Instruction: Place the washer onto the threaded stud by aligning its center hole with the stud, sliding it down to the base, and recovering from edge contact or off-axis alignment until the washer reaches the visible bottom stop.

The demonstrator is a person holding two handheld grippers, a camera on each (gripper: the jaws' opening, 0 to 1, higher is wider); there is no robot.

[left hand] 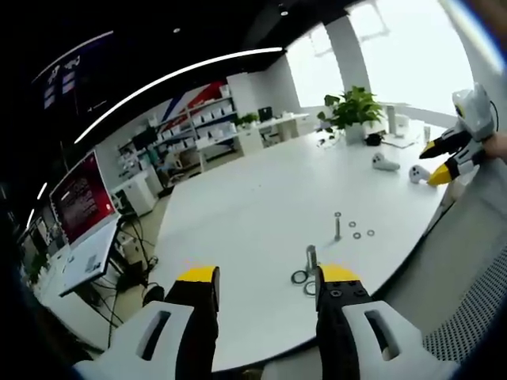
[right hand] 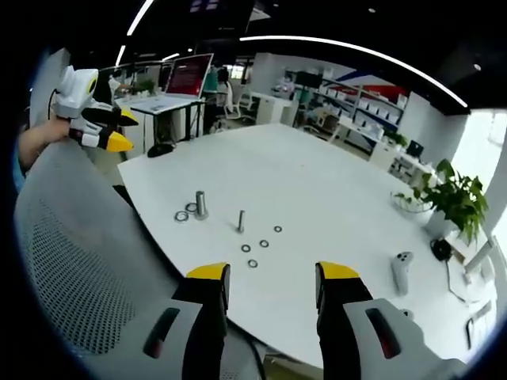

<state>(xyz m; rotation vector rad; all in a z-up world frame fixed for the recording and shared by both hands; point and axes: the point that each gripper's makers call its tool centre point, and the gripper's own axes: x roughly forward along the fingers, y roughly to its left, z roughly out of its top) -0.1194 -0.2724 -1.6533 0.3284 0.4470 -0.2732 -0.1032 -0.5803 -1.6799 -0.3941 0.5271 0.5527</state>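
On the white table (left hand: 253, 198) stand two upright studs: a thin one (left hand: 337, 226) (right hand: 241, 221) and a thicker one (left hand: 311, 257) (right hand: 201, 204). Small washers (left hand: 362, 232) (right hand: 255, 249) lie by the thin stud. Larger dark washers (left hand: 299, 277) (right hand: 183, 214) lie beside the thick stud. My left gripper (left hand: 268, 279) is open above the table's near edge, close to the thick stud, holding nothing. My right gripper (right hand: 269, 277) is open and empty, short of the small washers. Each gripper also appears in the other's view, the right gripper (left hand: 444, 162) at far right and the left gripper (right hand: 107, 131) at far left.
A grey mesh chair back (right hand: 71, 261) (left hand: 475, 261) stands against the table's edge. White controllers (left hand: 386, 163) (right hand: 402, 271) and a potted plant (left hand: 352, 111) (right hand: 451, 202) sit on the table's far part. A laptop (right hand: 178, 87) and shelves (left hand: 198, 127) are beyond.
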